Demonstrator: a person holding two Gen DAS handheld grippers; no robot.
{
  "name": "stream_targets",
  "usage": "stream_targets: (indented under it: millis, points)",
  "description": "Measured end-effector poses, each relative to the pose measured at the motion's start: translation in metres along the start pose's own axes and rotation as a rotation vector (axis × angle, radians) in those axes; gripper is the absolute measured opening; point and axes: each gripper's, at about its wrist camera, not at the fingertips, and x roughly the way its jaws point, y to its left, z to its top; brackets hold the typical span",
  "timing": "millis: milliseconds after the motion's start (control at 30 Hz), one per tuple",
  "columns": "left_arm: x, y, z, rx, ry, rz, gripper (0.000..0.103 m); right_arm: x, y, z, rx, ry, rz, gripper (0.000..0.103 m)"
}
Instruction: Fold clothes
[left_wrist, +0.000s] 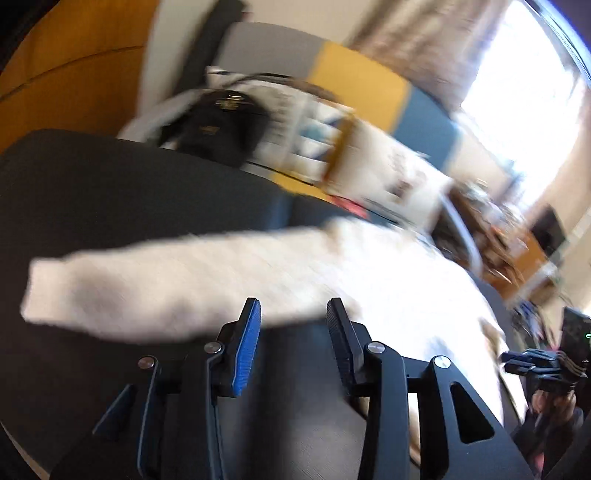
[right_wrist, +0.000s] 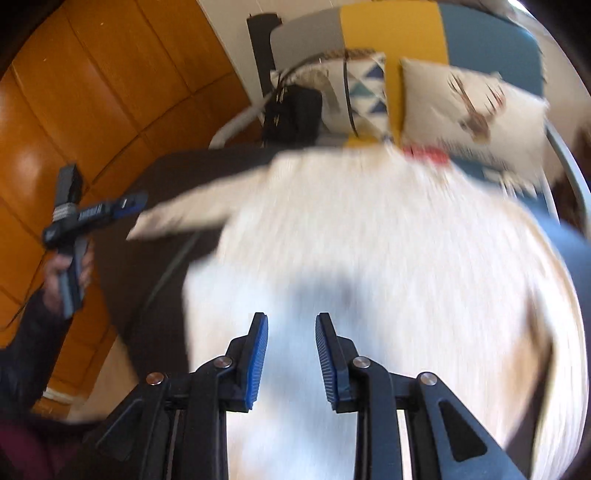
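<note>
Both grippers empty, jaws parted: left gripper (left_wrist: 293, 306) above the edge of the white sweater (right_wrist: 369, 251), near its outstretched sleeve (left_wrist: 147, 291); right gripper (right_wrist: 291, 321) above the sweater's body. Sweater spread flat over a dark tabletop (left_wrist: 110, 192). Beyond, a colour-block sofa (right_wrist: 480, 40) with cushions (right_wrist: 472, 107) and a black bag (right_wrist: 291, 110).

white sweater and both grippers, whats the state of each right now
white sweater: lying spread flat on the dark table, one sleeve stretched out sideways, not folded
left gripper: open, nothing between the fingers
right gripper: open, empty, above the sweater
</note>
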Motion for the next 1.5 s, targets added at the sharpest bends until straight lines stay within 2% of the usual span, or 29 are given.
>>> stream_targets:
  millis: [67,133,233,300,333,433,467,533,733,800,900,933,1033,1067,1100,1133,1200,1267,1333,1400,1467,1500]
  points:
    - [-0.007,-0.025,-0.03,0.059,0.057,-0.057,0.041,-0.017,0.008,-0.049,-0.045,0.048,-0.047,0.027]
    - [-0.014,-0.047,-0.056,0.106,0.114,-0.114,0.041,-0.018,0.022,-0.091,-0.086,0.077,-0.137,0.027]
    - [-0.021,-0.08,-0.089,0.161,0.18,-0.211,0.041,-0.006,0.051,-0.131,-0.228,0.04,-0.311,0.027]
    - [-0.023,-0.099,-0.106,0.17,0.222,-0.267,0.041,0.006,0.067,-0.141,-0.298,0.017,-0.385,0.027]
    - [-0.022,-0.105,-0.11,0.167,0.236,-0.291,0.041,0.012,0.067,-0.14,-0.279,0.01,-0.407,0.028]
    - [-0.029,-0.121,-0.128,0.189,0.271,-0.314,0.041,0.026,0.049,-0.137,-0.01,0.044,-0.04,0.027]
    - [-0.032,-0.124,-0.134,0.2,0.278,-0.314,0.041,0.03,0.047,-0.136,0.029,0.025,-0.053,0.028]
    - [-0.045,-0.125,-0.147,0.2,0.287,-0.319,0.041,0.039,0.044,-0.131,0.056,0.001,-0.165,0.029]
    - [-0.049,-0.119,-0.16,0.193,0.314,-0.325,0.045,0.043,0.009,-0.117,0.312,-0.111,0.02,0.029]
    - [-0.047,-0.114,-0.159,0.171,0.314,-0.333,0.045,0.042,-0.01,-0.107,0.366,-0.124,0.01,0.029]
    - [-0.045,-0.109,-0.155,0.137,0.314,-0.341,0.045,0.033,-0.048,-0.066,0.494,-0.236,0.127,0.029]
    - [-0.044,-0.109,-0.154,0.134,0.317,-0.338,0.045,0.026,-0.058,-0.043,0.489,-0.28,0.074,0.029]
    - [-0.046,-0.109,-0.149,0.141,0.295,-0.325,0.045,0.017,-0.077,0.008,0.469,-0.311,-0.17,0.031]
    - [-0.048,-0.109,-0.148,0.145,0.29,-0.324,0.045,0.015,-0.081,0.018,0.468,-0.284,-0.072,0.031]
    - [-0.05,-0.108,-0.147,0.146,0.284,-0.326,0.045,0.011,-0.078,0.023,0.456,-0.251,-0.018,0.031]
    - [-0.05,-0.106,-0.146,0.139,0.28,-0.332,0.046,0.002,-0.069,0.021,0.408,-0.233,0.015,0.031]
    - [-0.047,-0.1,-0.144,0.107,0.283,-0.345,0.048,-0.017,-0.045,-0.001,0.285,-0.171,0.148,0.031]
    - [-0.041,-0.093,-0.142,0.07,0.297,-0.354,0.049,-0.018,-0.018,-0.038,0.21,-0.086,0.167,0.031]
    - [-0.034,-0.089,-0.139,0.043,0.31,-0.356,0.049,-0.012,0.001,-0.075,0.138,-0.028,0.087,0.03]
    - [-0.029,-0.087,-0.136,0.037,0.323,-0.344,0.049,0.004,-0.003,-0.102,0.16,-0.022,0.07,0.029]
    - [-0.028,-0.088,-0.133,0.052,0.323,-0.315,0.049,0.022,-0.014,-0.112,0.237,-0.064,0.05,0.029]
    - [-0.03,-0.089,-0.131,0.062,0.318,-0.301,0.049,0.029,-0.02,-0.111,0.266,-0.08,0.073,0.029]
